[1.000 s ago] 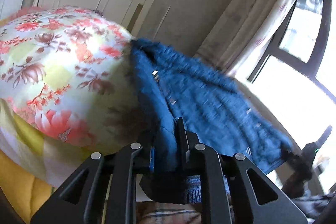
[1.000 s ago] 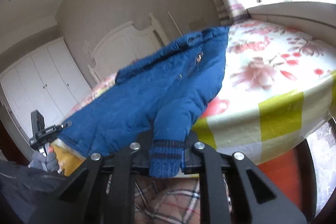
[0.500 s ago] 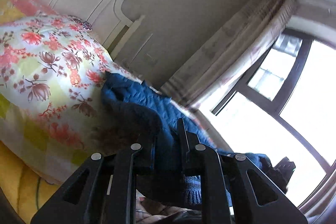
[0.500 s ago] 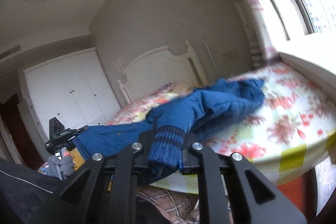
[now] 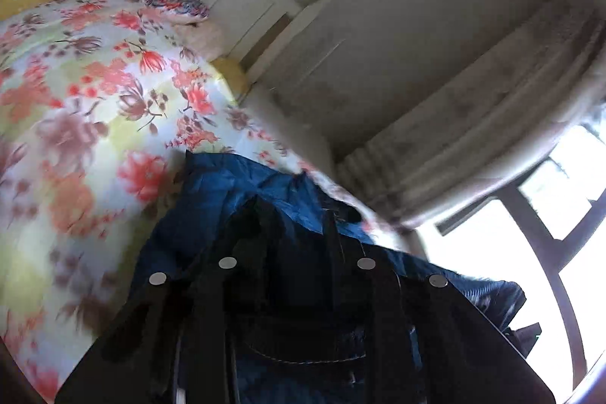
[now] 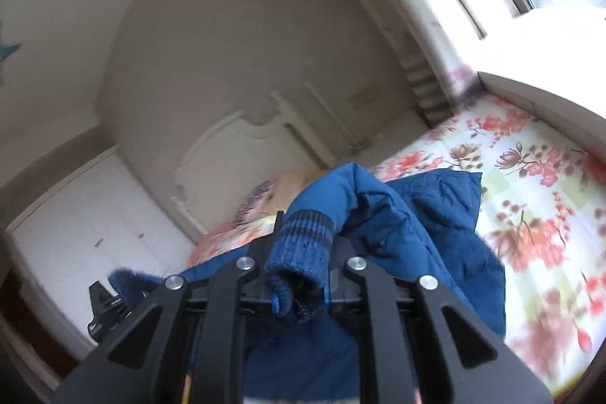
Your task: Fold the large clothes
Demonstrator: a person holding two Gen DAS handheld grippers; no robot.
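Over floral bedsheet [image 6: 538, 214] | right gripper [image 6: 301, 241] fingers pinch ribbed knit cuff [image 6: 299, 252] | left gripper [image 5: 295, 214] fingers just easing apart, quilted jacket [image 5: 227, 192] between

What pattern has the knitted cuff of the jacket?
Blue knit cuff with darker blue stripes, clearest in the right wrist view.

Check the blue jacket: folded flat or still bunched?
Bunched, not folded: the blue jacket lies crumpled on the bed, its knit cuff clamped in the right gripper.

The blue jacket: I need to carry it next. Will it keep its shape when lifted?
Probably not: the blue jacket sags in folds from the right tongs, shut on its knit cuff. Its padding looks bulky, likely light.
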